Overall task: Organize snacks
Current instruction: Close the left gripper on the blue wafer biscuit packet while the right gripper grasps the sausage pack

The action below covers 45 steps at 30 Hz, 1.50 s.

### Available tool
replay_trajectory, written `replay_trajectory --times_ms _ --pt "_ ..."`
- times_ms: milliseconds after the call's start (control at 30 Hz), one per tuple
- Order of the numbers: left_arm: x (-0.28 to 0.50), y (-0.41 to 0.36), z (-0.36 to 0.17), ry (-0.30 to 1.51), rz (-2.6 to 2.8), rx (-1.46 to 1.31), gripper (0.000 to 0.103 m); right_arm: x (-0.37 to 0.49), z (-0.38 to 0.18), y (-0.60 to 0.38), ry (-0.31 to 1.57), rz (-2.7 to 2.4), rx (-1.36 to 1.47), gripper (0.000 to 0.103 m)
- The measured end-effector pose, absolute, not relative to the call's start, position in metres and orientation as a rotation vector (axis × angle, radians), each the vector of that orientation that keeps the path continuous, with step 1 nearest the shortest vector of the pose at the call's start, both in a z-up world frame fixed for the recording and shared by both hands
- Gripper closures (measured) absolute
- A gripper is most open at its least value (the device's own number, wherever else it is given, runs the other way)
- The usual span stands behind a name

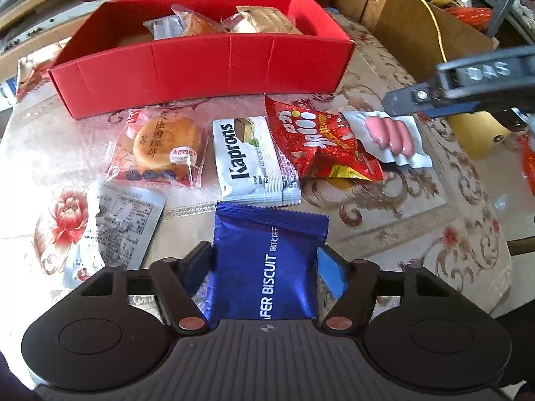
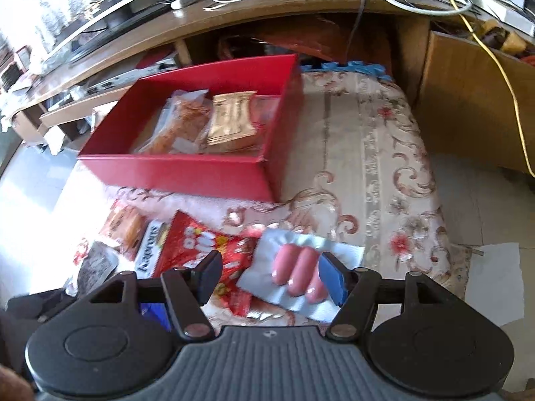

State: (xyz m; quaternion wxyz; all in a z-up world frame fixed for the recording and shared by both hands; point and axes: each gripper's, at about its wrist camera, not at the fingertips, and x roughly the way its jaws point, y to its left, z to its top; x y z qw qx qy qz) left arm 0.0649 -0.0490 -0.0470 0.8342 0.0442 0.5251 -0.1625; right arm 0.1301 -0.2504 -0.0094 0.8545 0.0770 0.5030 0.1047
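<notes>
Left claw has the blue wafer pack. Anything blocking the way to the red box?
Nothing upright. Between the blue wafer pack and the red box lies the flat Kaprons packet; the box's near wall must be cleared. Box has room.

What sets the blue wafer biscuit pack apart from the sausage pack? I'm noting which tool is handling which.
The blue wafer biscuit pack is opaque, glossy foil; the sausage pack is white and shows pink sausages through it. The biscuit pack sits between the left tool's fingers; the sausage pack lies under the right tool, whose jaws look open. The sausage pack overlaps the red snack bag; the biscuit pack does not. Both are outside the red box.
</notes>
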Motion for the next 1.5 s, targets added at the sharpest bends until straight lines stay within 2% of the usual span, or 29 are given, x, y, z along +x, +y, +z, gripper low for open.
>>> replay_trajectory --times_ms 233,433,500,633,900,1033,1067,1300,1500 --pt "0.063 -0.046 -0.044 1.108 -0.390 0.059 0.039 0.159 -0.035 -0.255 1.126 0.170 0.141 0.039" --pt "0.066 -0.046 -0.047 1.117 -0.402 0.042 0.038 0.182 -0.053 -0.249 1.131 0.212 0.164 0.039" --pt "0.067 -0.044 -0.047 1.119 -0.405 0.030 0.038 0.186 -0.056 -0.247 1.133 0.232 0.170 0.033" --pt "0.069 -0.043 -0.047 1.123 -0.409 0.017 0.037 0.179 -0.056 -0.247 1.151 0.257 0.175 0.032" --pt "0.071 -0.047 -0.048 1.126 -0.423 0.023 0.030 0.129 -0.054 -0.248 1.237 0.297 0.170 0.032" --pt "0.069 -0.047 -0.048 1.135 -0.437 0.020 0.018 0.122 -0.053 -0.234 1.230 0.291 0.084 0.032" --pt "0.068 -0.047 -0.049 1.134 -0.441 0.026 0.017 0.123 -0.054 -0.230 1.230 0.292 0.066 0.031" --pt "0.065 -0.049 -0.050 1.129 -0.464 0.051 0.013 0.120 -0.063 -0.208 1.221 0.328 -0.042 0.000" --pt "0.061 -0.050 -0.052 1.129 -0.471 0.076 0.007 0.114 -0.070 -0.195 1.201 0.310 -0.131 0.000"
